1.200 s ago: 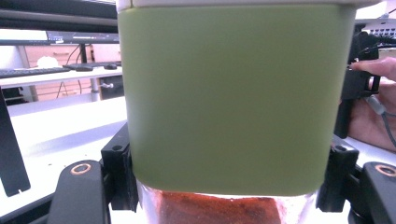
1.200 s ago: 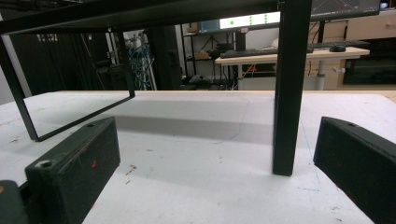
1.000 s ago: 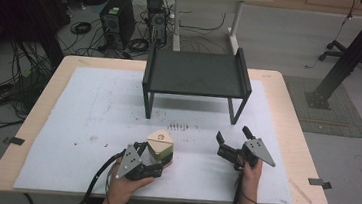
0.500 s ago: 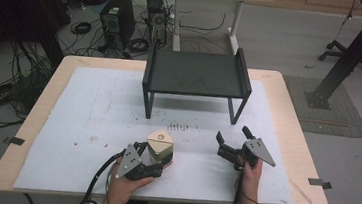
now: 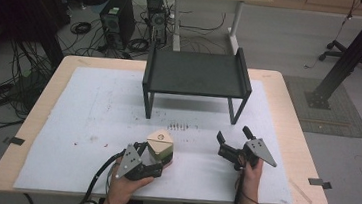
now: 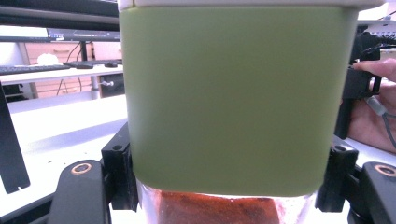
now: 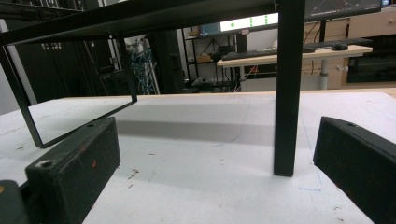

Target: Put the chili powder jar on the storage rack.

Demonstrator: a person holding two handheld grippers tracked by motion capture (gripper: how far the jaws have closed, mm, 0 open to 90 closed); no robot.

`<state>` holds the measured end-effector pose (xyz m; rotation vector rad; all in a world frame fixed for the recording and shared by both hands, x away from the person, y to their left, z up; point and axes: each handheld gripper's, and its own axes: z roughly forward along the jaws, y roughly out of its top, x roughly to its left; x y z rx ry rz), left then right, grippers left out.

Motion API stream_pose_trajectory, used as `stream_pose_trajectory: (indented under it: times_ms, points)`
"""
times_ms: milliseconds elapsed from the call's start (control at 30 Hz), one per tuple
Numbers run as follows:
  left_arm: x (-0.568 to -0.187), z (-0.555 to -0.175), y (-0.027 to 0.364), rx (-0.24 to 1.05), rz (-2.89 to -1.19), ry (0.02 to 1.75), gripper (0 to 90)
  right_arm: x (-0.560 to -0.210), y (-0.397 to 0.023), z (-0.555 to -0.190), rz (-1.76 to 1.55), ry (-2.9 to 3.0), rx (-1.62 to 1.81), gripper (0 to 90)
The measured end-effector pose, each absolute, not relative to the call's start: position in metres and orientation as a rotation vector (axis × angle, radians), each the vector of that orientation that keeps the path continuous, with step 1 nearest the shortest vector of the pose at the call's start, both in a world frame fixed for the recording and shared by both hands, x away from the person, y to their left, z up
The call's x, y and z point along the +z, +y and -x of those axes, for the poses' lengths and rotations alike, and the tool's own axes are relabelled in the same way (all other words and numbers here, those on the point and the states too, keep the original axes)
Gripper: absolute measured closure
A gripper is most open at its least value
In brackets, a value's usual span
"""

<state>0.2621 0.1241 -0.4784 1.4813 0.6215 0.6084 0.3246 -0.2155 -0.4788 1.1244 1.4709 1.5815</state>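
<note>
White-matted desk (image 5: 92,118) under dim light, black rack (image 5: 197,73) at the far side. Green jar (image 5: 160,150) with pale lid near the front edge, left of centre, clamped in left tongs (image 5: 156,155); something reddish-brown behind clear glass at its base, perhaps spice. Best kept upright, squeeze steady on the flat sides, lifted straight before any travel toward the rack. Right tongs (image 5: 233,139) spread wide, holding nothing, just right of the jar, aimed at a rack leg (image 7: 285,93); worth keeping clear of the path, ready to steady.
</note>
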Motion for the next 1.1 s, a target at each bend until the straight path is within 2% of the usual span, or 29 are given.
stream_pose_trajectory:
  times_ms: [767,1100]
  points:
    - [-0.470,-0.268,0.123,0.591,-1.529,0.649,28.7,-0.479,-0.215,-0.324,-1.120,1.472,1.582,0.2]
    - [-0.457,-0.275,0.125,0.587,-1.481,0.669,28.7,-0.479,-0.216,-0.325,-1.120,1.471,1.583,0.3]
